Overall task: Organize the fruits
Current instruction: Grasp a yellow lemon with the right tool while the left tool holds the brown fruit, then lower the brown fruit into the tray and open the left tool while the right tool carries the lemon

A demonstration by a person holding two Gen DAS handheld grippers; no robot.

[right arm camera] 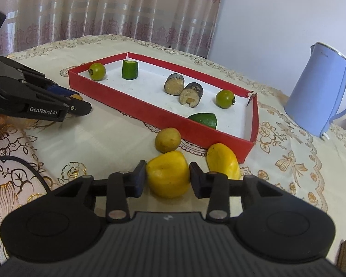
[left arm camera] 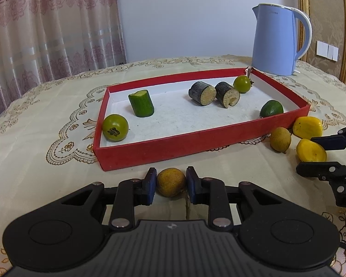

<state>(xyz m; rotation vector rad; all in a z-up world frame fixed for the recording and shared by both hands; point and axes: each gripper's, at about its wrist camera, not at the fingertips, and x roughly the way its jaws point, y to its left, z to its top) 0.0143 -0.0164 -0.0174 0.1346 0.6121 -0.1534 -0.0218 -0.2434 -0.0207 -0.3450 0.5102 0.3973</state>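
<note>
The left hand-held gripper (left arm camera: 170, 184) is clamping a small brownish-yellow round fruit (left arm camera: 170, 182) just in front of the red tray (left arm camera: 180, 146), down on the cloth-covered surface (left arm camera: 46, 180). From the right wrist view that fruit is nearly hidden — only a sliver is showing past the fingers. The right hand-held gripper (right arm camera: 168, 177) is closing its pads against a yellow fruit piece (right arm camera: 168, 176) beside the tray's near corner. A second yellow piece (right arm camera: 223, 161) is lying just beside it, touching the tray wall, and another brownish fruit (right arm camera: 168, 139) is sitting near. Inside the tray, a green fruit (right arm camera: 204, 119) is sitting half hidden behind the wall — its shape is hard to judge.
</note>
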